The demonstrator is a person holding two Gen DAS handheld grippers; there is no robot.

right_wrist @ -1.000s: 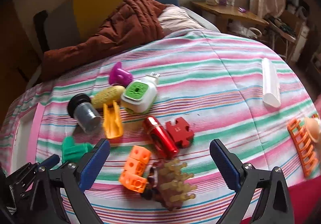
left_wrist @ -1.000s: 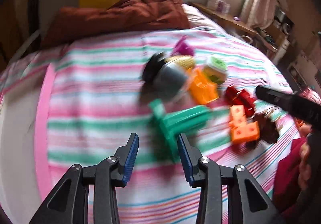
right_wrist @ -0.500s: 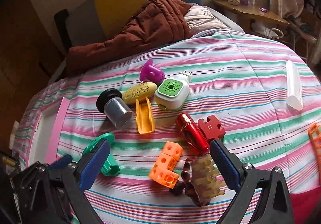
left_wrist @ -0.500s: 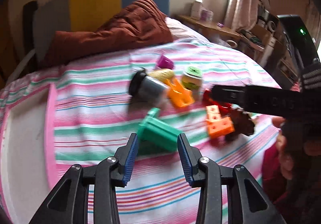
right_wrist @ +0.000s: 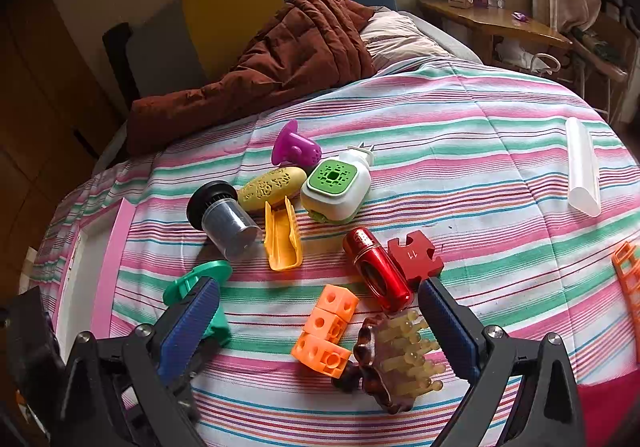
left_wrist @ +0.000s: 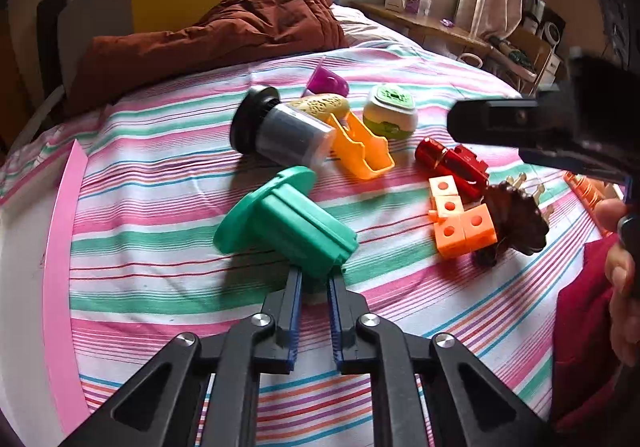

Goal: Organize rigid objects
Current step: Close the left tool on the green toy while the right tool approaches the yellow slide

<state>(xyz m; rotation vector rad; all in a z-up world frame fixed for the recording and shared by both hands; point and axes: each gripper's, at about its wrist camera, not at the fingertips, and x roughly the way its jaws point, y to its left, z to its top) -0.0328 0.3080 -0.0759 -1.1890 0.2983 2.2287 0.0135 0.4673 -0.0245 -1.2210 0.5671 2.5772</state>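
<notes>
Left gripper [left_wrist: 314, 279] is clamped on what seems the green plastic piece's [left_wrist: 288, 223] near end; right gripper [right_wrist: 320, 303] stands wide apart above the orange blocks [right_wrist: 326, 331].

A striped bed [right_wrist: 460, 135] carries scattered plastic toys [right_wrist: 282, 235] and a brown quilt [right_wrist: 280, 59].

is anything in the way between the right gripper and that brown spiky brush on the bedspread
Nothing visible. The right gripper hangs open just above the brown brush, which lies between its fingers. The orange cube block touches the brush's left side, inside the same gap, so a straight close might catch both.
</notes>
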